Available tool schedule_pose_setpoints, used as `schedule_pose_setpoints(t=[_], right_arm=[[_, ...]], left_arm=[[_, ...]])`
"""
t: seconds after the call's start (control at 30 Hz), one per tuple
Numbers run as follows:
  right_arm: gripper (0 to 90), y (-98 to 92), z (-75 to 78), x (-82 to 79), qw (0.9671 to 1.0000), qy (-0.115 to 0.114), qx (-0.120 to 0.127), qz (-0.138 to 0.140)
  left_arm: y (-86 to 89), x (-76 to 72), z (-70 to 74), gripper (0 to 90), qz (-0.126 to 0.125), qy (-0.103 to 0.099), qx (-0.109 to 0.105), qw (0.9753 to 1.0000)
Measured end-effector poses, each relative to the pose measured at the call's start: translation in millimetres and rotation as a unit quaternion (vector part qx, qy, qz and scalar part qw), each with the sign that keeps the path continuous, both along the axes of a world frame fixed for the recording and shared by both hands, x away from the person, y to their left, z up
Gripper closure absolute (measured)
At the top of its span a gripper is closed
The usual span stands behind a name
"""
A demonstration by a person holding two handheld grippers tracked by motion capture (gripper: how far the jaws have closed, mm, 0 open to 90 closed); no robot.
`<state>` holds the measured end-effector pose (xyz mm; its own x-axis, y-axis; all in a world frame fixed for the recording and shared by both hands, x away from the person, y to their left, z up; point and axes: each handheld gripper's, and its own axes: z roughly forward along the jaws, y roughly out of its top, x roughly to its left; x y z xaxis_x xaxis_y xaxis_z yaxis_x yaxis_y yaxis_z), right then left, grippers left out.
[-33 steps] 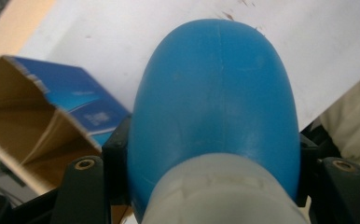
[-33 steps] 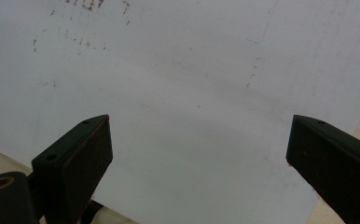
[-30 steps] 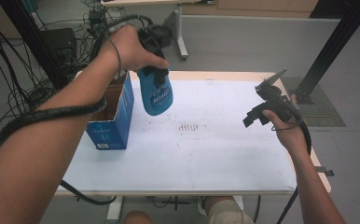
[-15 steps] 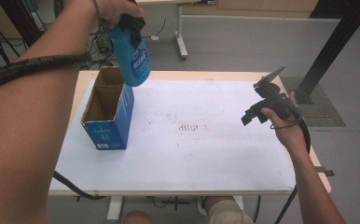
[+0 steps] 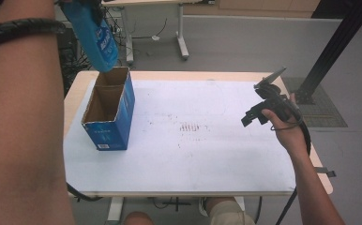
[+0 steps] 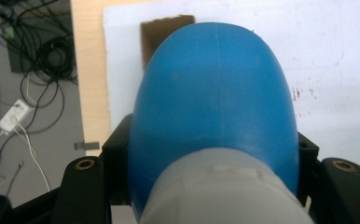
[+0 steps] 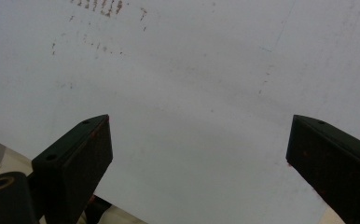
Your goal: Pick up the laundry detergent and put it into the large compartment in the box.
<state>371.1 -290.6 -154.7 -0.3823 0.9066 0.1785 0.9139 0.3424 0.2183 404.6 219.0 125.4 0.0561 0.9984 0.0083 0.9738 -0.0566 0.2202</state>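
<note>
- The left gripper (image 6: 211,186) is clamped on the bottle (image 5: 92,33), one black jaw pressed flat on each side of it, so it's a proper squeeze grip.
- In the high view the bottle hangs up in the air at the far left corner of the table (image 5: 207,77), bottom end down and tilted, right over the far end of the box (image 5: 108,112). Not touching the box as far as I can see.
- In the left gripper view you look straight down the bottle (image 6: 215,93): rounded blue bottom pointing at the table, a paler grey band close to the camera, and the brown inside of the box (image 6: 157,35) peeking out just past it.
- Bottle looks like smooth, slightly matte blue plastic with a faint mould seam down the middle, plus a printed white label on the side.
- Box is blue printed cardboard, open on top with the flaps up, plain brown inside, long and narrow. It stands upright on the left side of the table.
- The right gripper (image 5: 263,110) is wide open with nothing between its jaws, held over the right edge of the table, well apart from bottle and box.
- Table has a wooden rim with a white sheet (image 7: 192,93) over it, flat and a bit scuffed, with small reddish-brown specks near the middle.
</note>
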Motion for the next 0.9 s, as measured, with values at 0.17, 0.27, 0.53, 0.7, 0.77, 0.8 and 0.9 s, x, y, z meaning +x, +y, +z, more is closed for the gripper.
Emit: schedule_pose_setpoints(t=[0.17, 0.27, 0.53, 0.7, 0.77, 0.8, 0.9], right_arm=[[6.7, -1.1, 0.7, -1.7, 1.0, -0.002, 0.001, 0.0], [6.7, -1.2, 1.8, -2.7, 1.0, -0.003, -0.001, -0.003], [6.7, 0.7, 1.8, -2.5, 1.0, -0.004, -0.002, 0.001], [6.7, 3.3, 2.3, -2.2, 1.0, -0.004, -0.004, 0.001], [6.8, 3.4, 2.1, -2.3, 1.0, -0.005, -0.004, 0.001], [6.7, 3.7, 2.2, -2.4, 1.0, -0.005, -0.005, 0.001], [6.8, 4.0, 2.6, -2.1, 1.0, -0.005, -0.005, 0.001]], left_arm=[[17.6, -4.3, 1.1, 38.3, 0.034, 0.0, -0.007, 0.9994], [19.4, -5.3, -2.2, 38.3, 0.044, 0.002, 0.003, 0.999], [27.3, -5.7, -13.0, 38.3, 0.059, 0.0, 0.003, 0.9982], [29.3, -2.0, -22.5, 38.3, 0.061, 0.005, 0.002, 0.9981], [30.6, -0.5, -26.9, 38.3, 0.062, 0.008, 0.0, 0.9981], [31.6, 0.2, -29.2, 38.3, 0.061, 0.01, -0.002, 0.9981], [32.7, 2.4, -36.2, 38.3, 0.06, 0.014, -0.005, 0.9981]])
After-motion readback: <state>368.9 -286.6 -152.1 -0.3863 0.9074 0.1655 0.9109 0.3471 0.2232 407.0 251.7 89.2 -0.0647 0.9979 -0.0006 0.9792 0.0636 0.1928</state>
